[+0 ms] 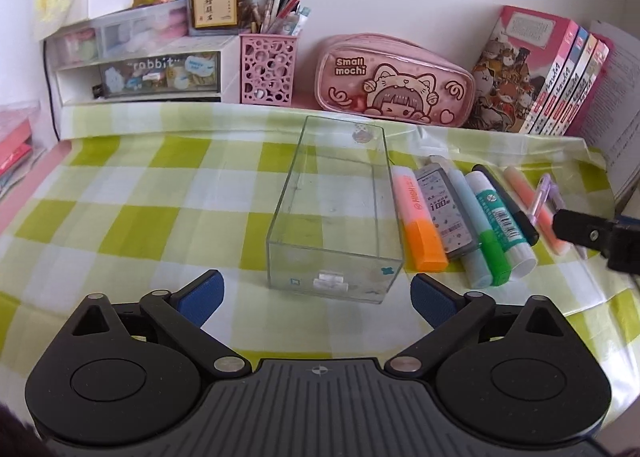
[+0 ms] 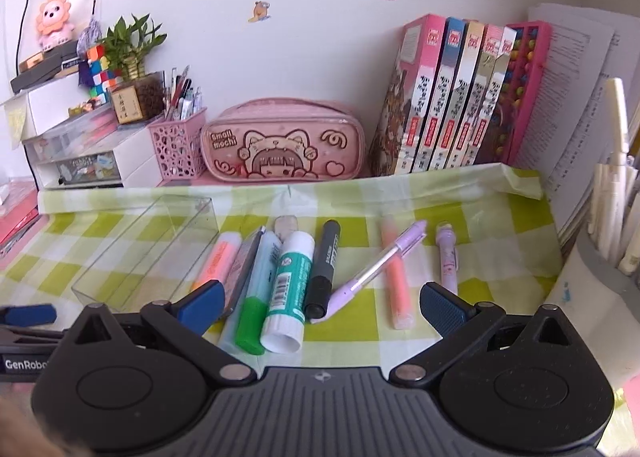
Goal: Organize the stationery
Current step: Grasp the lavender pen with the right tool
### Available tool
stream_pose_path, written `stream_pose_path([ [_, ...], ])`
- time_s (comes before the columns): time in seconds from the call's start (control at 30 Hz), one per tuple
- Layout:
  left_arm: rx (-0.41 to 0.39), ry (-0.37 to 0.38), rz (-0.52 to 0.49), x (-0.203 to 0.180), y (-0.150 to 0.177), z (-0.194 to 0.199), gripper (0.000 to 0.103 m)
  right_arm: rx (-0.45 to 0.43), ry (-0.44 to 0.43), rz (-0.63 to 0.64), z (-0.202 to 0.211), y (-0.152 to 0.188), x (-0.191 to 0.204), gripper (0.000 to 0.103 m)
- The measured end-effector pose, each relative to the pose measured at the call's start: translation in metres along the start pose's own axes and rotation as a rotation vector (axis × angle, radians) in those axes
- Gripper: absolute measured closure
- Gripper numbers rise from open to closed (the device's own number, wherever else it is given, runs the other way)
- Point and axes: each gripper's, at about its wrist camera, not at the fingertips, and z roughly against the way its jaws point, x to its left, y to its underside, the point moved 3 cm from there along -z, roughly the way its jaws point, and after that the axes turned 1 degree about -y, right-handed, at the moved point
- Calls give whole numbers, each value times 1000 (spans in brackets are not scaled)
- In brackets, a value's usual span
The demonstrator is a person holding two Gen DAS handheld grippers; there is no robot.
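A clear plastic box (image 1: pixel 336 213) lies empty on the green checked cloth, also in the right wrist view (image 2: pixel 148 253). Right of it lie several stationery items: an orange highlighter (image 1: pixel 420 225), a lead refill case (image 1: pixel 444 209), a glue stick (image 2: pixel 288 289), a black marker (image 2: pixel 324 269), a purple pen (image 2: pixel 376 265), a pink-orange highlighter (image 2: pixel 394 277) and a small purple pen (image 2: pixel 448 257). My left gripper (image 1: pixel 318 297) is open just in front of the box. My right gripper (image 2: pixel 322 305) is open above the near ends of the glue stick and marker, holding nothing.
A pink pencil pouch (image 1: pixel 394 81) lies along the back wall, with a pink mesh pen cup (image 1: pixel 268 69) and drawer organiser (image 1: pixel 140 73) to its left. Books (image 2: pixel 452 97) stand at the back right, with papers (image 2: pixel 576 105) and a grey holder (image 2: pixel 612 257) at the far right.
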Motion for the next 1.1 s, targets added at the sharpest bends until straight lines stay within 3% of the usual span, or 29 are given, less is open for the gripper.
stream_pose_path([
  [0.1,-11,20,-6,2,2,-6,10,58,-57,-32,-7,-2,-15,0],
  [0.27,-20,89,9,4,4,-20,15,114,-162,-217,-20,-13,-44,0],
  [0.47,-74,83,3,3,5,-23,20,194,-219,-379,-42,-17,-56,4],
  [0.73,-105,71,-32,-3,7,-24,28,217,-224,-516,-64,-19,-60,36],
  [1.0,-118,49,-61,-11,11,-20,29,197,-93,-567,-83,-18,-67,64],
  [1.07,-120,56,-59,-12,11,-21,29,197,-70,-564,-87,-17,-66,74],
  [1.1,-123,57,-57,-11,11,-21,29,198,-56,-561,-89,-16,-66,84],
])
